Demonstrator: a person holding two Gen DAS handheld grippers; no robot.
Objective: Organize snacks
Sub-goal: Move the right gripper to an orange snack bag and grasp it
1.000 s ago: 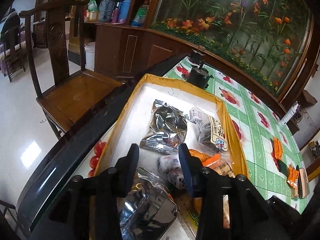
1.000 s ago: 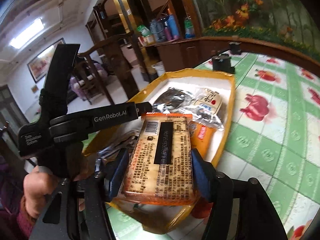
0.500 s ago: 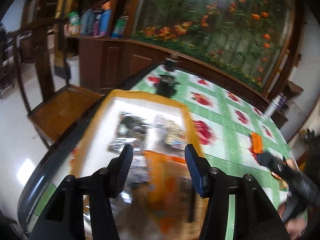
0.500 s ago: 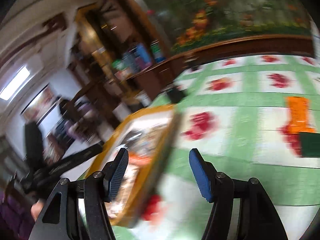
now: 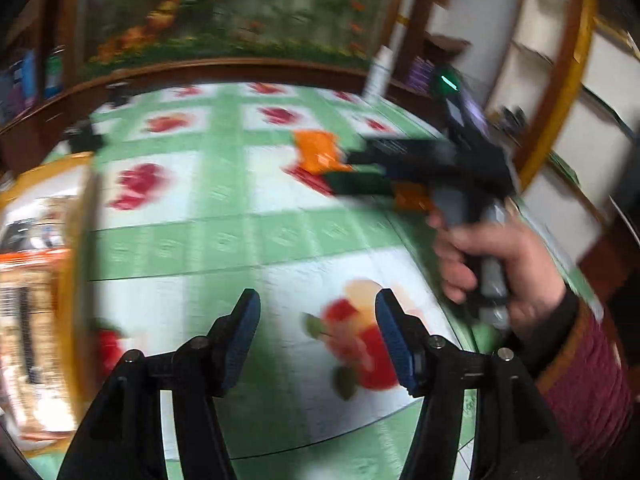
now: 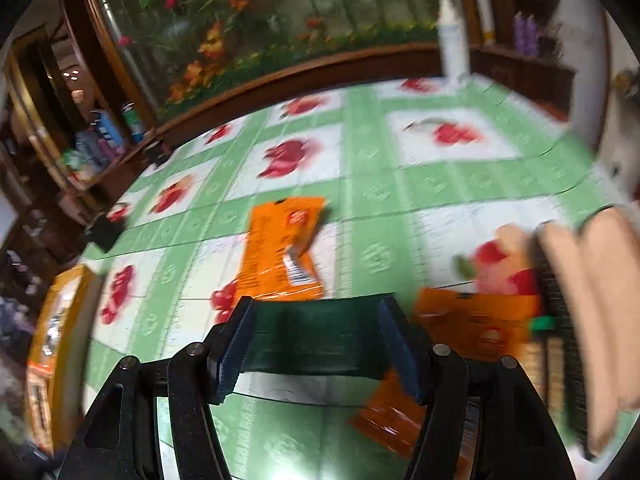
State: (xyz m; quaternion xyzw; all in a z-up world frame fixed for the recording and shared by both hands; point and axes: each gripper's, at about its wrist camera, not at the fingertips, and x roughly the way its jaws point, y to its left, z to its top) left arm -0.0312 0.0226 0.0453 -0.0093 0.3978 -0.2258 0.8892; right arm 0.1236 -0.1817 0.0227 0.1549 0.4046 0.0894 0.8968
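Note:
My left gripper (image 5: pixel 318 336) hangs over the green-checked tablecloth (image 5: pixel 240 240), its jaws opening with nothing between them. The yellow tray (image 5: pixel 76 240) of snacks sits at the far left, blurred. A hand (image 5: pixel 492 264) holds my right gripper (image 5: pixel 360 168) over loose packets at the right. In the right wrist view my right gripper (image 6: pixel 318 332) stands open, and a dark green packet (image 6: pixel 316 344) lies on the table between its fingers. I cannot see the pads pressing it. An orange packet (image 6: pixel 280 248) lies just beyond, with two more orange packets (image 6: pixel 472 316) to the right.
A white bottle (image 6: pixel 452 36) stands at the table's far edge before a wooden-framed flower screen. A small black object (image 6: pixel 104 232) lies near the tray (image 6: pixel 60 320). Pale rounded shapes (image 6: pixel 592 300), blurred, fill the right edge. Shelves stand behind on the right.
Both grippers have swung right, away from the tray and over the tablecloth. My right gripper no longer holds the beige-orange packet. My left jaws stand wider than before.

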